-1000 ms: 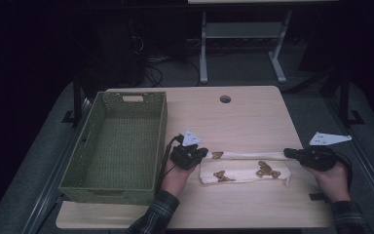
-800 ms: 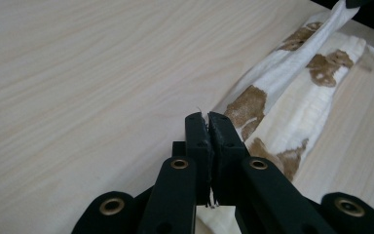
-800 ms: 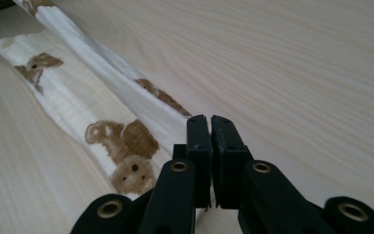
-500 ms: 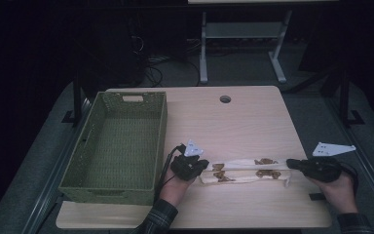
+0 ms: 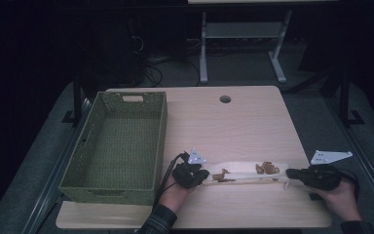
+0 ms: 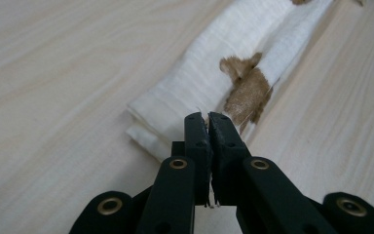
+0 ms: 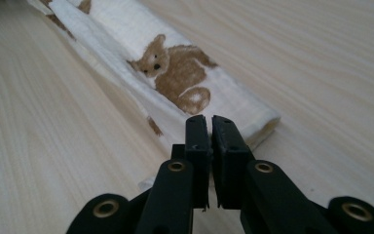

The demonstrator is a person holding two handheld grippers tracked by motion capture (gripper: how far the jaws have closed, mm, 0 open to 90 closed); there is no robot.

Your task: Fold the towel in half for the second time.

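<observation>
A white cloth (image 5: 246,171) printed with brown squirrels lies as a long narrow folded strip near the table's front edge. My left gripper (image 5: 205,175) is shut on its left end, where a thin edge of cloth (image 6: 214,73) sits between the closed jaws (image 6: 208,117). At the other end my right gripper (image 5: 289,173) is shut on the cloth (image 7: 224,92), its jaws (image 7: 208,119) pressed together over the lower edge of the fold. The strip is stretched straight between the two grippers.
A green woven basket (image 5: 160,141) stands empty on the left half of the wooden table (image 5: 224,131). A round cable hole (image 5: 225,99) sits near the far edge. Beyond the table, a metal stand (image 5: 243,34) rises from the dark floor.
Both grippers have drawn toward the near edge of the table with the cloth. The cloth has gone from a wider band to a narrow strip pulled straight.
</observation>
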